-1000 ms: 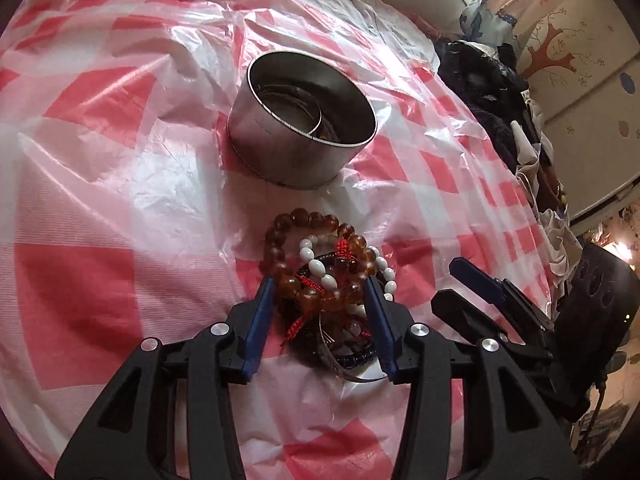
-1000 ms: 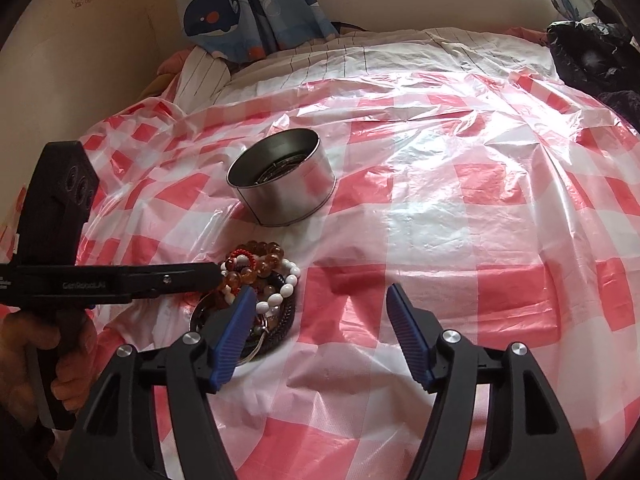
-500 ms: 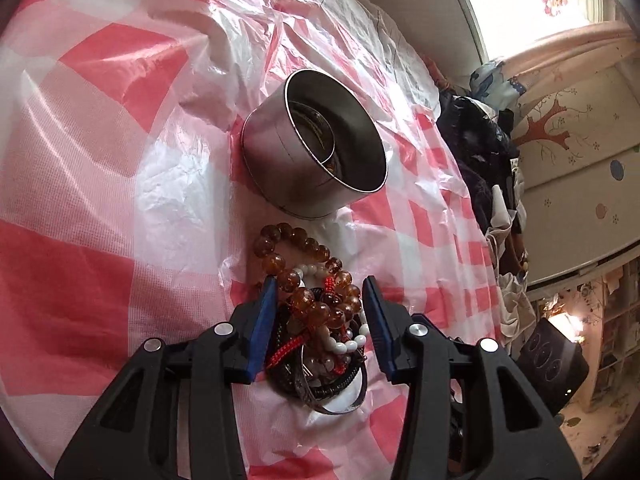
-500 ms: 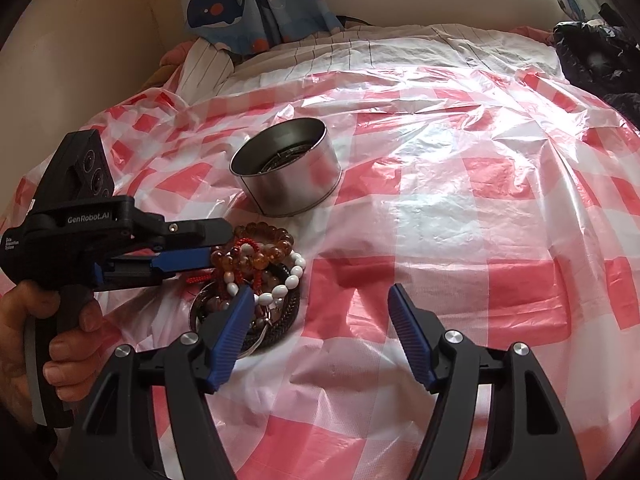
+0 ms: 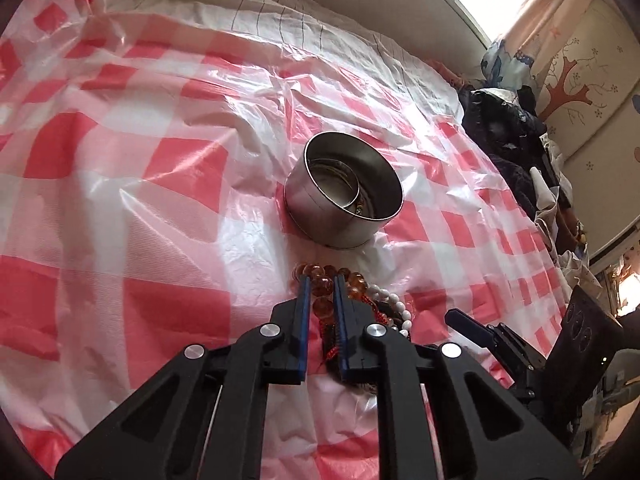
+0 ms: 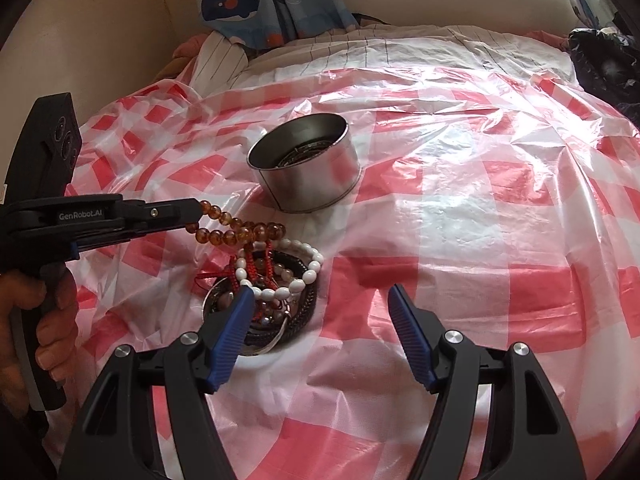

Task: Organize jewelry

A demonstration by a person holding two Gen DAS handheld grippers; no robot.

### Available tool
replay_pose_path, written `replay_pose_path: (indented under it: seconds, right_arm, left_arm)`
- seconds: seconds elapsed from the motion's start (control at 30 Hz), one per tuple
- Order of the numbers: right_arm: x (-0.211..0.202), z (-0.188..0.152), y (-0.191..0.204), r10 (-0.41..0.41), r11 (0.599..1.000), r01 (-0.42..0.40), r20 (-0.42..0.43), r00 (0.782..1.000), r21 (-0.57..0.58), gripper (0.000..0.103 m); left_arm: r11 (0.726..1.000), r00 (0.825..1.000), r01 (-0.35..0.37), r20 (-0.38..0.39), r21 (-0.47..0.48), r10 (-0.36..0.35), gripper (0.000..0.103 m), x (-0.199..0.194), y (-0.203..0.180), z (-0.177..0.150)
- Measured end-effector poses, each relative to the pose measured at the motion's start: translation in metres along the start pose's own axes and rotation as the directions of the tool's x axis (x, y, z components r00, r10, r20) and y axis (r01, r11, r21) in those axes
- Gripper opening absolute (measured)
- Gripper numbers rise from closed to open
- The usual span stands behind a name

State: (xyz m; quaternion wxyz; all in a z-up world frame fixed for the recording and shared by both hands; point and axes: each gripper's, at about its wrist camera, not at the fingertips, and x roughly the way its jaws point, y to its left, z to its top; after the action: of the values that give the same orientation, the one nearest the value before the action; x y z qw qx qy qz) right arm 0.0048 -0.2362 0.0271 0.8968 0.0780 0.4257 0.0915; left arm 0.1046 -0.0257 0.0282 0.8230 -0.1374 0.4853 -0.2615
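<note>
My left gripper [image 5: 321, 285] has its jaws closing on the amber bead bracelet [image 5: 322, 307], whose beads sit pinched between the blue pads. In the right wrist view the left gripper [image 6: 197, 209] holds the amber bracelet [image 6: 240, 234] partly lifted, its far end still on the jewelry pile. The pile holds a white bead bracelet [image 6: 308, 274], red cord and a black braided bracelet [image 6: 309, 307]. Behind it stands a round metal tin [image 5: 320, 216] [image 6: 316, 186] with some jewelry inside. My right gripper [image 6: 320, 292] is open just right of the pile, with nothing between its fingers.
A crinkled red-and-white checked plastic sheet [image 6: 460, 208] covers the bed. Dark clothes [image 5: 504, 128] are heaped at the right edge. A whale-print curtain [image 6: 260, 4] hangs at the back. A person's hand [image 6: 24, 320] grips the left tool's handle.
The left jaws have narrowed onto the amber bracelet and the gripper has risen, pulling that bracelet up and off the pile. The right gripper has stayed where it was, still open.
</note>
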Motion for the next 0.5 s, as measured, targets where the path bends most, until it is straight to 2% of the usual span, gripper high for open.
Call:
replay_pose_path:
  seconds: [0.13,0.23,0.3,0.37,0.43,0.5]
  right_arm:
    - [0.004,0.008,0.020,0.023,0.997,-0.021,0.028,0.999,-0.073,0.067]
    - [0.016,0.019,0.029,0.057,0.994,-0.055,0.016,0.998,-0.098,0.066]
    - [0.029,0.023,0.033,0.046,0.992,-0.048,-0.015,0.999,-0.119,0.062]
    - [0.044,0.023,0.034,0.039,0.991,-0.046,-0.060,0.997,-0.126,0.053]
    - [0.053,0.023,0.031,0.035,0.992,-0.044,-0.076,0.997,-0.116,0.051]
    - [0.053,0.025,0.027,0.043,0.994,-0.049,-0.069,0.997,-0.097,0.037]
  left_arm:
    - [0.999,0.999,-0.030,0.033,0.025,0.029,0.010,-0.019,0.003,0.003]
    - [0.999,0.998,-0.029,0.049,0.039,0.027,0.010,-0.028,0.002,0.005]
    - [0.999,0.999,-0.029,0.046,0.045,0.027,0.010,-0.029,0.002,0.006]
    - [0.999,0.999,-0.024,0.038,0.045,0.023,0.010,-0.027,0.002,0.005]
    - [0.999,0.999,-0.022,0.033,0.042,0.021,0.010,-0.027,0.003,0.006]
    - [0.999,0.999,-0.022,0.029,0.042,0.020,0.010,-0.026,0.003,0.005]
